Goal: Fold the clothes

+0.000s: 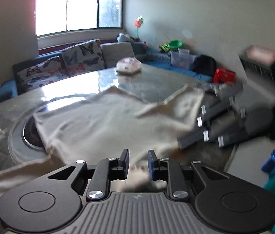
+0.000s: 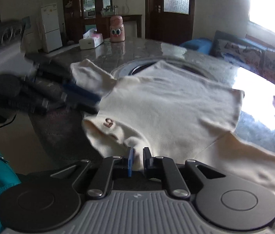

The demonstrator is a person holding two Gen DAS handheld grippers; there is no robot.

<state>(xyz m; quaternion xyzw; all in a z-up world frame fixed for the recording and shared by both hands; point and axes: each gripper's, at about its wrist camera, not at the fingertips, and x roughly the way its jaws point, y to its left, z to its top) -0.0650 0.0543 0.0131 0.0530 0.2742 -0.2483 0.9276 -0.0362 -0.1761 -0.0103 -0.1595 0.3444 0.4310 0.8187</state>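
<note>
- The left gripper (image 1: pixel 137 164) has its jaws nearly together on a bunched fold of a cream shirt (image 1: pixel 102 122), pinched at the near hem.
- The right gripper (image 2: pixel 137 160) has its jaws clenched on the same shirt (image 2: pixel 168 107) at another near edge, with cloth caught in the narrow gap.
- The shirt lies spread over the glossy grey worktop (image 1: pixel 157 85), partly covering the round inset plate (image 1: pixel 18 136) in its middle. One sleeve trails off toward the near edge.
- The fabric looks light, soft and limp. It should sag and wrinkle wherever it is unsupported, and probably slides easily on the polished surface.
- Seams, hems and corners seem the best places to take hold, both sides lifted evenly.
- Farther off stand a pink bottle (image 2: pixel 117 29) and a tissue box (image 2: pixel 90 41).
- A sofa (image 1: pixel 63 66) sits under the window (image 1: pixel 79 7).
</note>
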